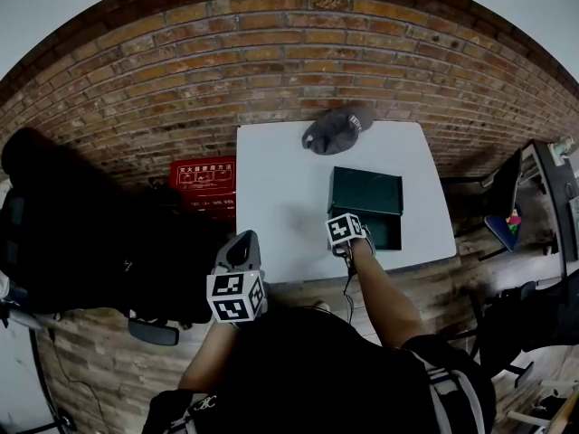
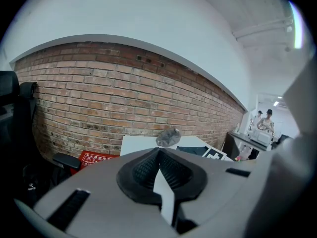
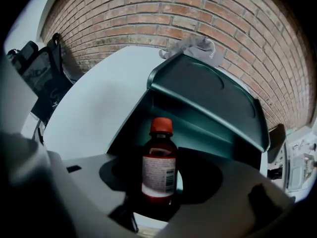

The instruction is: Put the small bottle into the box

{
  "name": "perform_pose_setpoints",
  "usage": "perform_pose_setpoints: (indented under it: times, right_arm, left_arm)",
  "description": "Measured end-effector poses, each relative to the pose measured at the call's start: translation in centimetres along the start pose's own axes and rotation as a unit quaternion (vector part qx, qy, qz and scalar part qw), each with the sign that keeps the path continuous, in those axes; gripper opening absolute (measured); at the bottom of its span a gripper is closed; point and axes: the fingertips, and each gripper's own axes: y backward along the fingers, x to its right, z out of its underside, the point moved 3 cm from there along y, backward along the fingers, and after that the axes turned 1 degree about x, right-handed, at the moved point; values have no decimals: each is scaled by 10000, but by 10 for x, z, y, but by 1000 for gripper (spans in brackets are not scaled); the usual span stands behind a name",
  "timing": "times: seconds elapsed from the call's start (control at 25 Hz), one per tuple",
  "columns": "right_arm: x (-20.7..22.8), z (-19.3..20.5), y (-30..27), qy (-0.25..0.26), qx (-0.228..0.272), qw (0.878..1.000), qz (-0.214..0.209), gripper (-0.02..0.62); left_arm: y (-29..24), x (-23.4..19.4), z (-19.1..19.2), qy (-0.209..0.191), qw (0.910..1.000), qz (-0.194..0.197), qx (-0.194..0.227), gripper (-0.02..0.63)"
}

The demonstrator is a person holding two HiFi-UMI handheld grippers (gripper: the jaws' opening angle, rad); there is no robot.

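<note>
Grips the bottle upright in the right gripper, jaws clamped on its sides, orange top up, white label toward the camera. Holds it at the near left corner of the box, right before the open hollow; cannot tell whether already over the rim or just short of it. In the head view, bottle hidden under the gripper.

Box dark green, its lid raised along the far side, standing behind the hollow.

Hangs the left gripper well to the left of the box and nearer the person, off the worktop edge, jaws closed pad to pad with nothing between.

Beyond the box, by the worktop's far edge: a grey hat, near the lid but apart from it. Left of the box: bare white worktop. Further left, on the floor by the brick wall: a red case, then a black chair. Right of the box, off the worktop: a dark desk with small things too small to tell.
</note>
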Motion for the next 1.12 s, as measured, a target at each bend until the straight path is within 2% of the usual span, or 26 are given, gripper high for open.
perform_pose_setpoints:
  times: [0.16, 0.4, 0.56, 0.68, 0.76, 0.84, 0.96, 1.12]
  right_arm:
    - [0, -2, 3, 56, 160, 9999, 12, 233]
    - [0, -14, 31, -76, 1136, 9934, -144, 244]
    - [2, -27, 63, -432, 1902, 9799, -417, 243]
    - [6, -37, 91, -590, 2655, 9610, -492, 242]
    - [16, -40, 113, -589, 3276, 9428, -163, 217]
    - [27, -40, 135, -663, 3765, 9237, 241, 60]
    - [39, -36, 163, -937, 4267, 8981, 497, 38]
    - [54, -30, 205, -1365, 4916, 8579, 614, 31]
  left_arm:
    - [2, 0, 1, 20, 10000, 51, -26, 11]
    - [-5, 6, -1, -34, 9997, 224, -63, 11]
    - [-15, 19, -5, -134, 9988, 471, -77, 11]
    - [-24, 29, -6, -215, 9975, 667, -123, 11]
    - [-30, 37, -7, -258, 9965, 783, -154, 11]
    - [-35, 44, -8, -307, 9952, 909, -180, 11]
    - [-44, 55, -11, -393, 9929, 1109, -192, 11]
    - [-56, 69, -16, -495, 9894, 1354, -169, 11]
